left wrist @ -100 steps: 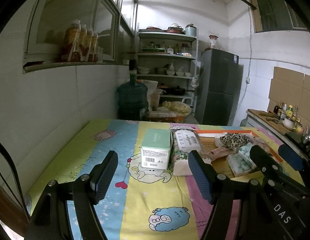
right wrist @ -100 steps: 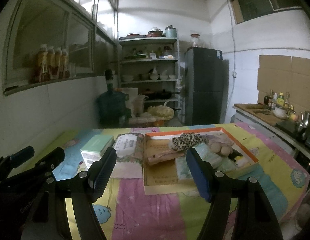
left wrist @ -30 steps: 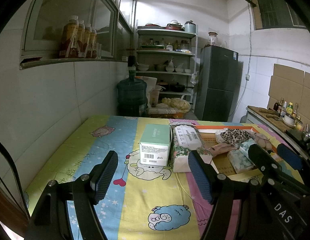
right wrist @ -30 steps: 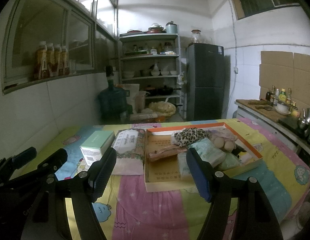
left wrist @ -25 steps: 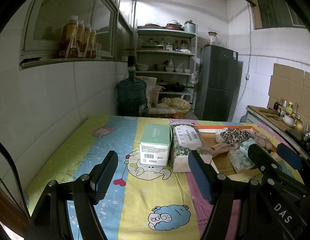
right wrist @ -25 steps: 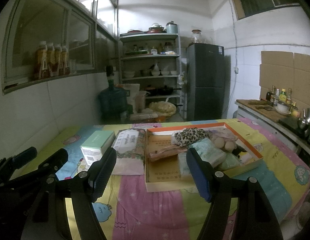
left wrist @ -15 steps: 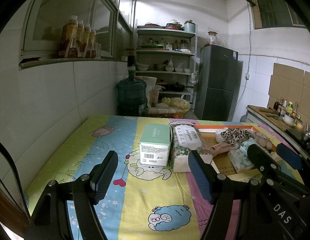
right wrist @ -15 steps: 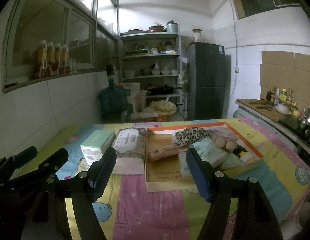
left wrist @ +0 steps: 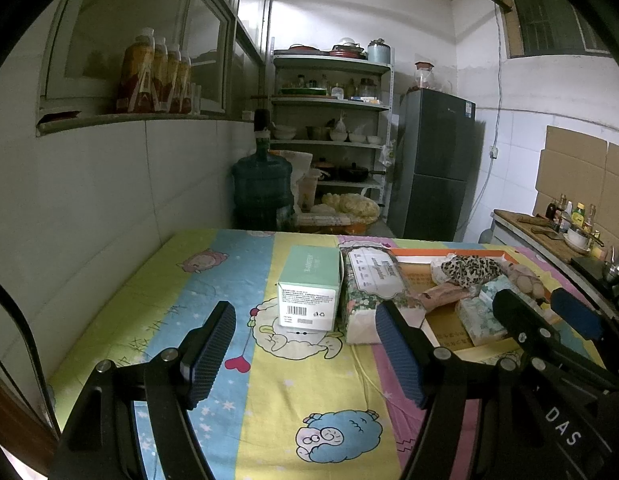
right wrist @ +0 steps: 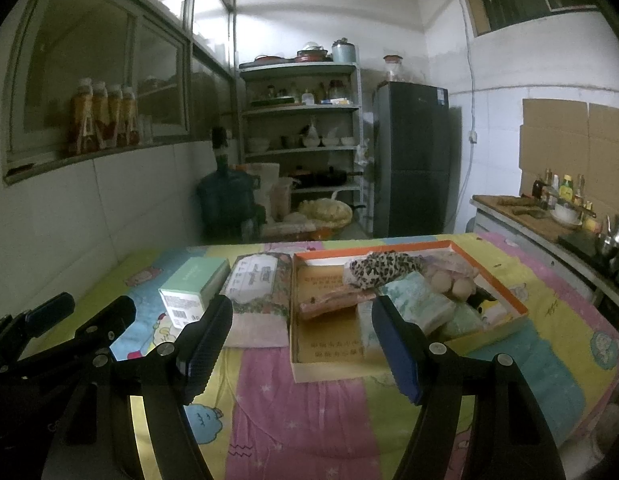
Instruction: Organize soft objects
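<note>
I read "DAS" in white on the right gripper's body in my left wrist view, while the mint box shows only a barcode and print too small to make out, like the label on the floral tissue pack touching it. My left gripper and the right one both hover with jaws wide and empty over the cartoon-print cloth. The soft things, including a leopard-print piece, lie piled in the orange-rimmed box, in a tiled kitchen with shelves and a dark fridge.
</note>
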